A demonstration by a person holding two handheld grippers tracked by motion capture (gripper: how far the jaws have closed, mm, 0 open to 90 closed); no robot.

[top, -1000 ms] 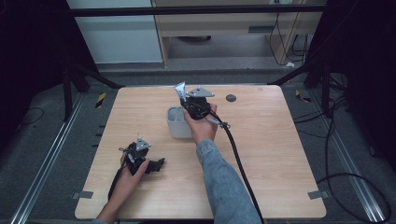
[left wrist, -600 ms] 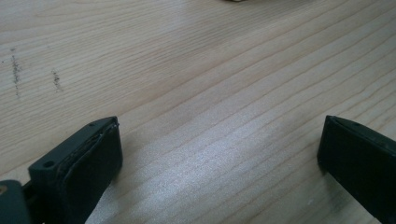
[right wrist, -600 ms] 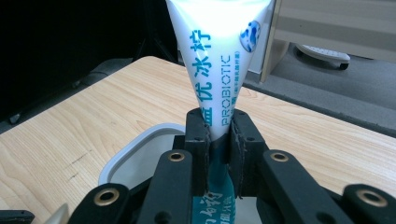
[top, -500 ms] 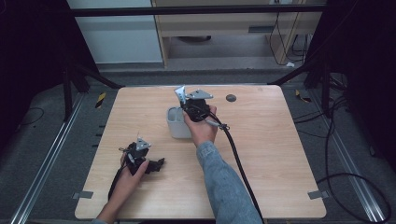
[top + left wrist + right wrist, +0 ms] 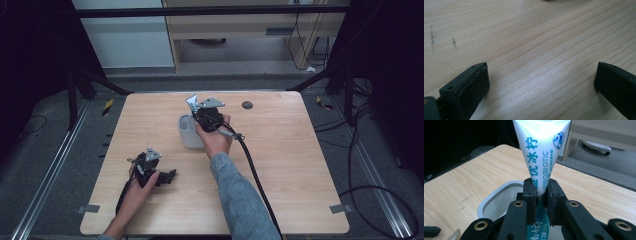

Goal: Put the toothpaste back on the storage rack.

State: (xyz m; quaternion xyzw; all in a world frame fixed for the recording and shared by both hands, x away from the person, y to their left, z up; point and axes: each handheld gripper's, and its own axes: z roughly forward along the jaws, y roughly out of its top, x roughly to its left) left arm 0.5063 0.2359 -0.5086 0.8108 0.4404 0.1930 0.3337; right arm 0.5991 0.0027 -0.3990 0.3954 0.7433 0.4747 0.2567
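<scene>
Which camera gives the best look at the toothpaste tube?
The right gripper view: the white tube stands close up, printing readable, clamped between the right gripper jaws above the grey cup. The high view shows only its small flat end. The left gripper view faces bare table.

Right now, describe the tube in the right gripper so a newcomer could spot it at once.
Start at the wooden table and find the grey cup near its far middle. Above it, the right gripper pinches a toothpaste tube. It is white, tapered, with teal lettering reading PROBIOTIC.
</scene>
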